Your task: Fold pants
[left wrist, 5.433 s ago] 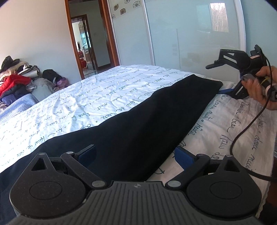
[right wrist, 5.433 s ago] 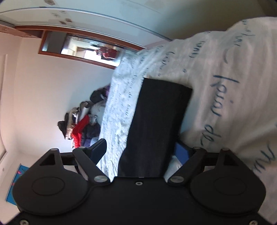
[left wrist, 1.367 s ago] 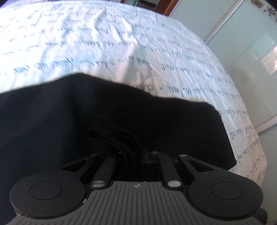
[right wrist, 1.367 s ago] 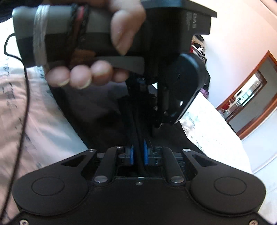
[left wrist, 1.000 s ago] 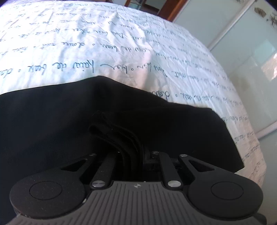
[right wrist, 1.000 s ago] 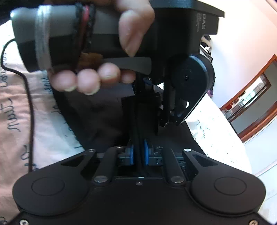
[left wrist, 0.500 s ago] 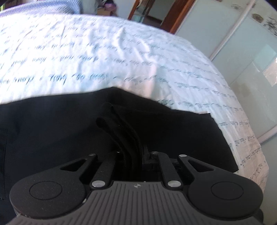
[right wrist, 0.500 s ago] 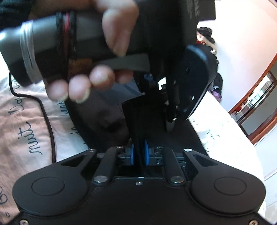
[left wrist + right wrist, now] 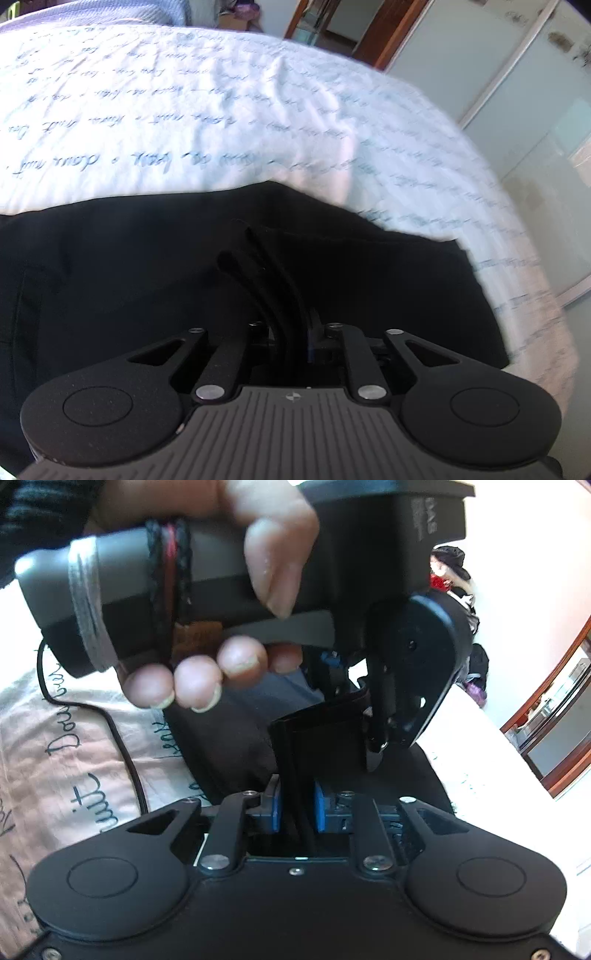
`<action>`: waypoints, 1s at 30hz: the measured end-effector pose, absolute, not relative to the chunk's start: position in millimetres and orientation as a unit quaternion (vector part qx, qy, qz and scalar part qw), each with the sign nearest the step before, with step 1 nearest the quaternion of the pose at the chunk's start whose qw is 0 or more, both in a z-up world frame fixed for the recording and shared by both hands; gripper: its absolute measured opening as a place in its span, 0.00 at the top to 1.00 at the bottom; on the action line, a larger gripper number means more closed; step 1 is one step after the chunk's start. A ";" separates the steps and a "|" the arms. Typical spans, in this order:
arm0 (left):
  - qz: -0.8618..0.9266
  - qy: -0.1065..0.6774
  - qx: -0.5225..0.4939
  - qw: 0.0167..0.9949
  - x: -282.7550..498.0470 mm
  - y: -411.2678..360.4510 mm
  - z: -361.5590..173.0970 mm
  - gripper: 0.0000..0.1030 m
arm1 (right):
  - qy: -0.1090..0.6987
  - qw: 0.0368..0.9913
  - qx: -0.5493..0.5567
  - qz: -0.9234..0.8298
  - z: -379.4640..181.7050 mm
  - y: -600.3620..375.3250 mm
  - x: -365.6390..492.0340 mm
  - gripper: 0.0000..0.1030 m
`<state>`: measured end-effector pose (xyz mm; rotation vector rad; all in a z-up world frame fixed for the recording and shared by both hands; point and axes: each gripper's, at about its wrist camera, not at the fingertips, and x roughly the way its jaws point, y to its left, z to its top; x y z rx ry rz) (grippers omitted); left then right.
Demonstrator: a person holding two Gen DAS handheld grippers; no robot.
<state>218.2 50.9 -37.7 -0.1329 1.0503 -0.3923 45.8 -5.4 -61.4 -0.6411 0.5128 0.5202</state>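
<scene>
White bedsheet printed with dark cursive script covers the bed; frosted sliding wardrobe doors and a wooden door frame stand beyond it. Black fabric pants lie flat across the near part of the bed.

Left gripper: jaws nearly together and opening, a bunch of folded black cloth edges between them, rising out in a curved ridge. Whether the pads press on it, cannot tell; too dark.

Right gripper: blue pads easing apart, a folded edge of the pants standing between them; gaps show beside the cloth.

Right wrist view: person's left hand wraps the grey handle just ahead; black cable trails over the sheet. Clothes pile against the far wall.
</scene>
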 end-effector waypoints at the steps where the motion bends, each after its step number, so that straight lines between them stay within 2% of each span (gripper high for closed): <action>1: -0.186 0.506 -0.062 0.840 220.6 51.3 -46.8 0.82 | 0.256 0.879 -0.317 0.248 -68.4 -0.9 50.1 0.81; 3: -0.194 0.500 -0.076 0.841 220.3 55.7 -50.8 0.82 | 0.248 0.877 -0.337 0.234 -74.2 6.9 49.3 0.81; 4: -0.197 0.500 -0.092 0.838 219.2 60.0 -47.9 0.76 | 0.243 0.877 -0.346 0.228 -71.8 8.8 46.2 0.79; 6: -0.207 0.495 -0.112 0.837 215.8 70.0 -39.9 0.74 | 0.226 0.882 -0.339 0.236 -58.9 4.1 34.0 0.59; 7: -0.203 0.490 -0.111 0.841 213.5 74.5 -35.6 0.71 | 0.218 0.887 -0.324 0.248 -51.2 -3.5 27.5 0.39; 8: -0.198 0.488 -0.114 0.843 211.6 80.8 -32.1 0.70 | 0.215 0.891 -0.303 0.262 -44.6 -13.7 21.1 0.26; 10: -0.197 0.491 -0.131 0.838 209.0 95.0 -27.5 0.66 | 0.236 0.896 -0.196 0.322 -26.3 -51.8 17.7 0.24; 13: -0.185 0.476 -0.164 0.844 199.1 115.2 -15.4 0.66 | 0.274 0.878 0.026 0.391 -7.2 -128.6 33.3 0.23; 16: -0.205 0.444 -0.186 0.852 187.2 106.0 -1.9 0.66 | 0.283 0.869 0.191 0.358 -8.8 -211.7 66.1 0.23; 19: -0.265 0.414 -0.158 0.856 173.9 63.6 1.5 0.62 | 0.302 0.881 0.282 0.229 -20.4 -284.8 114.9 0.24; 21: -0.305 0.403 -0.116 0.855 166.2 28.9 -7.4 0.57 | 0.327 0.883 0.290 0.172 -30.1 -314.2 144.1 0.26; 25: -0.324 0.421 -0.050 0.846 160.0 -13.1 -45.4 0.57 | 0.398 0.868 0.259 0.144 -54.8 -330.6 190.5 0.31; 27: -0.329 0.409 -0.047 0.850 154.2 -12.6 -61.6 0.57 | 0.419 0.856 0.262 0.154 -67.9 -329.2 199.9 0.44; 28: -0.334 0.399 -0.053 0.852 151.2 -9.3 -64.6 0.53 | 0.428 0.849 0.266 0.160 -76.9 -325.0 204.0 0.60; 29: -0.336 0.395 -0.058 0.853 148.6 -6.4 -67.6 0.53 | 0.422 0.847 0.276 0.168 -83.6 -323.7 204.5 0.89; 30: -0.335 0.394 -0.061 0.854 147.6 -6.0 -69.3 0.53 | 0.408 0.843 0.293 0.192 -88.3 -326.5 207.0 0.89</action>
